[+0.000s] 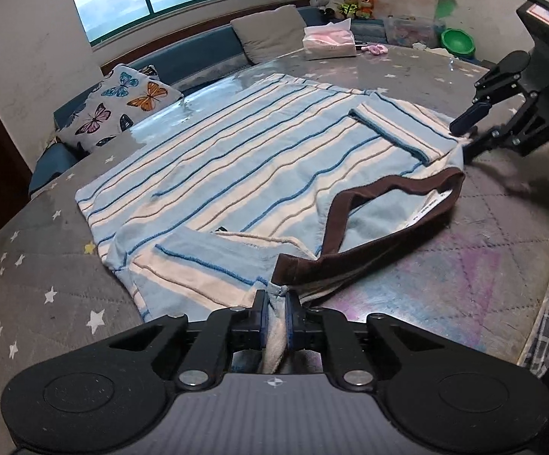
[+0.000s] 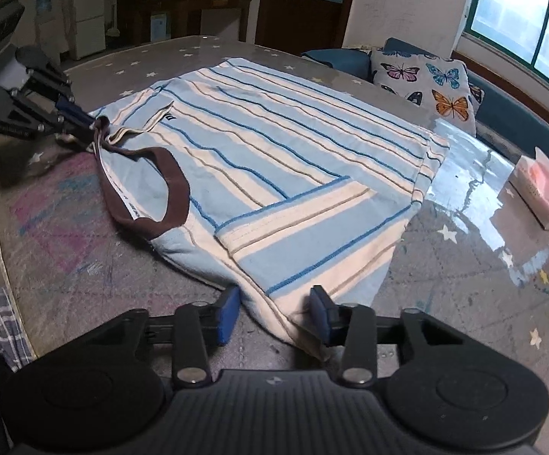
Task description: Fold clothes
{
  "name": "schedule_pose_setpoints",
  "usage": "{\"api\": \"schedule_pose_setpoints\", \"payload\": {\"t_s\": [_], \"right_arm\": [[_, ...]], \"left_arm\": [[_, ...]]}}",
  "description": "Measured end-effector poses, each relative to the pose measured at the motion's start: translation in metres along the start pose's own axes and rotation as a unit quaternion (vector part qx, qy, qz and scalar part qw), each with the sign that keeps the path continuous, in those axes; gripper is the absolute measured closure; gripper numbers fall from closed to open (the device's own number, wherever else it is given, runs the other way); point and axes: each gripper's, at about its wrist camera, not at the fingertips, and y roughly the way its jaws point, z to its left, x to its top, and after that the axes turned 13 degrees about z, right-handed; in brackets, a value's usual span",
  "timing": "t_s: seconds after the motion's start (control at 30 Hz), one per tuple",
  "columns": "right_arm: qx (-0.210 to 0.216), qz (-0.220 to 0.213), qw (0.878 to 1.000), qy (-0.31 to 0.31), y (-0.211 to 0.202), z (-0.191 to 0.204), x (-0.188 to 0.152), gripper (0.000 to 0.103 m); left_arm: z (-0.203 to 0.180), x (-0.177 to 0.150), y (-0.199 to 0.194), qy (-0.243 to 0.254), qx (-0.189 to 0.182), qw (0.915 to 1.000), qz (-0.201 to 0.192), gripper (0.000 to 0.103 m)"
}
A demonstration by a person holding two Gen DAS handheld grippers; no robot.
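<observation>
1. A grey star-print table (image 1: 46,273) fills a living room, with a butterfly cushion (image 1: 122,108) and a window beyond its far edge.
2. A striped shirt (image 1: 236,159) lies flat on it, sleeves tucked in, brown collar (image 1: 388,242) toward the near edge, its length running away to the far side.
3. The left gripper (image 1: 275,303) is clamped on the near-left shoulder fabric.
4. The right gripper (image 2: 274,313) straddles the near-right shoulder, jaws apart, pads not yet pressing.
5. Both shoulders sit at the jaws; the hem lies far, so the fold likely carries away from the person.

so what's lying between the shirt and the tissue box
Nothing: between the striped shirt and the tissue box is only bare, glossy table. The right wrist view shows it best.
</observation>
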Motion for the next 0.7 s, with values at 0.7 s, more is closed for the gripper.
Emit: {"api": "schedule_pose_setpoints", "payload": {"t_s": [0.7], "right_arm": [[-0.029,-0.076,0.993,0.091,-0.021,0.006,0.005,0.097]], "left_arm": [[-0.009,-0.024,-0.007,0.011,0.013,0.9999,-0.001,0.097]]}}
